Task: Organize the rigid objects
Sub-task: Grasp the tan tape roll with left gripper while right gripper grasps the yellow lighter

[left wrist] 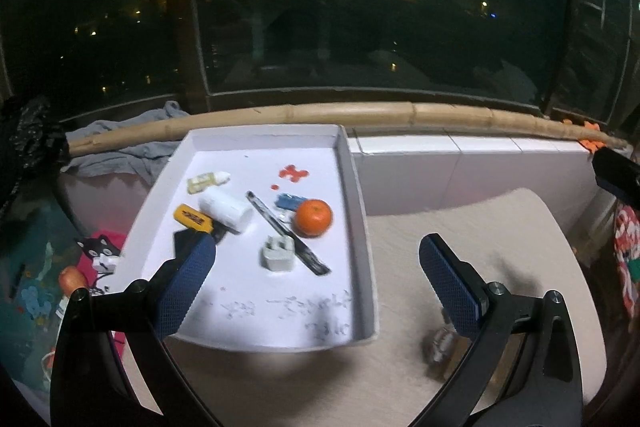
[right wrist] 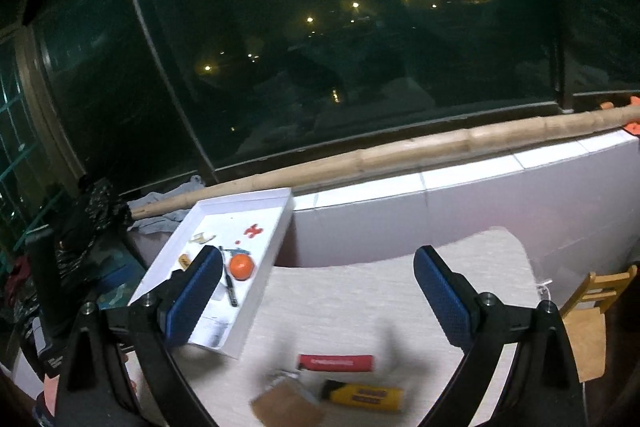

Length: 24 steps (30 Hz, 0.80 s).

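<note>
A white tray (left wrist: 362, 227) on the table holds an orange (left wrist: 313, 217), a white bottle (left wrist: 226, 209), a yellow marker (left wrist: 193, 217), a white plug (left wrist: 279, 253), a black pen (left wrist: 288, 233), a small dropper bottle (left wrist: 208, 181) and a blue clip (left wrist: 289, 201). My left gripper (left wrist: 316, 281) is open and empty over the tray's near end. A blurred clear object (left wrist: 440, 345) lies under its right finger. My right gripper (right wrist: 316, 297) is open and empty above the table. Below it lie a red bar (right wrist: 338, 363), a yellow marker (right wrist: 362, 395) and a brown piece (right wrist: 286, 407). The tray (right wrist: 256, 291) shows to its left.
A bamboo pole (left wrist: 360, 115) lies along the window sill behind a white tiled ledge (left wrist: 460, 163). Grey cloth (left wrist: 120, 147) lies at the left. A small wooden chair (right wrist: 592, 311) stands right of the beige table (right wrist: 360, 307). Clutter covers the floor at the left (left wrist: 92, 263).
</note>
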### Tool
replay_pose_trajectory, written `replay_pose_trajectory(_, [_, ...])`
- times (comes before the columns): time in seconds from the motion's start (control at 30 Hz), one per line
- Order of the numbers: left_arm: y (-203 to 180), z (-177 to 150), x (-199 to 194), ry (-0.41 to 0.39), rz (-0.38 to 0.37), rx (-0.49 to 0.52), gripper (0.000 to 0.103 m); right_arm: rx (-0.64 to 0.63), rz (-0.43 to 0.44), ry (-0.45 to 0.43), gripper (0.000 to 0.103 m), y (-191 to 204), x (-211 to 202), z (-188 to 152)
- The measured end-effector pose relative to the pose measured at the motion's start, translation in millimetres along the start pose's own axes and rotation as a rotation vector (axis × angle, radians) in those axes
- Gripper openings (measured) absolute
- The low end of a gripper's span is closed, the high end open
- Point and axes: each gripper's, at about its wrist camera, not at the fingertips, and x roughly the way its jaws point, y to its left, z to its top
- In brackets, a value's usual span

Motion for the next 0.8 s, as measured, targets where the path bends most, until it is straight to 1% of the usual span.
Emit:
replay_pose_trajectory(0.1, [-12,-9,4,0.022,-0.026,0.016,0.103,0.017,-0.018,0.011,0.097,-21,-3,-3])
replay_pose_trajectory(0.17, [-19,-18,8,0.047,-0.056,0.023,0.103,0.024,-0.026,0.032,0.097,-33,0,-7])
replay_pose_trajectory(0.3, [-33,-40,14,0.111,-0.145,0.032,0.103,-0.003,-0.032,0.099,0.097,-51,11,-19])
replay_pose_trajectory(0.37, [-44,-54,12,0.123,-0.183,0.067,0.103,-0.083,-0.001,0.159,0.097,-53,19,-30])
replay_pose_trajectory(0.43, [-57,-67,8,0.132,-0.212,0.115,0.103,-0.204,0.055,0.223,0.097,-47,26,-45])
replay_pose_trajectory(0.53, [-76,-83,8,0.16,-0.249,0.175,0.103,-0.383,0.123,0.291,0.096,-36,33,-72])
replay_pose_trajectory(0.6, [-87,-90,10,0.173,-0.264,0.205,0.103,-0.457,0.147,0.343,0.096,-33,40,-84])
replay_pose_trajectory(0.63, [-93,-93,10,0.171,-0.269,0.217,0.103,-0.478,0.159,0.362,0.088,-33,44,-88])
replay_pose_trajectory(0.67, [-97,-94,11,0.168,-0.274,0.229,0.102,-0.496,0.171,0.375,0.082,-34,47,-92])
replay_pose_trajectory(0.7, [-102,-94,10,0.165,-0.273,0.243,0.1,-0.504,0.18,0.391,0.075,-34,52,-93])
replay_pose_trajectory(0.73, [-107,-94,10,0.162,-0.265,0.258,0.095,-0.507,0.186,0.396,0.072,-37,52,-93])
replay_pose_trajectory(0.77, [-110,-94,11,0.161,-0.26,0.269,0.094,-0.515,0.199,0.403,0.072,-34,57,-95])
replay_pose_trajectory(0.8, [-114,-93,12,0.159,-0.257,0.277,0.094,-0.526,0.217,0.41,0.069,-33,59,-95])
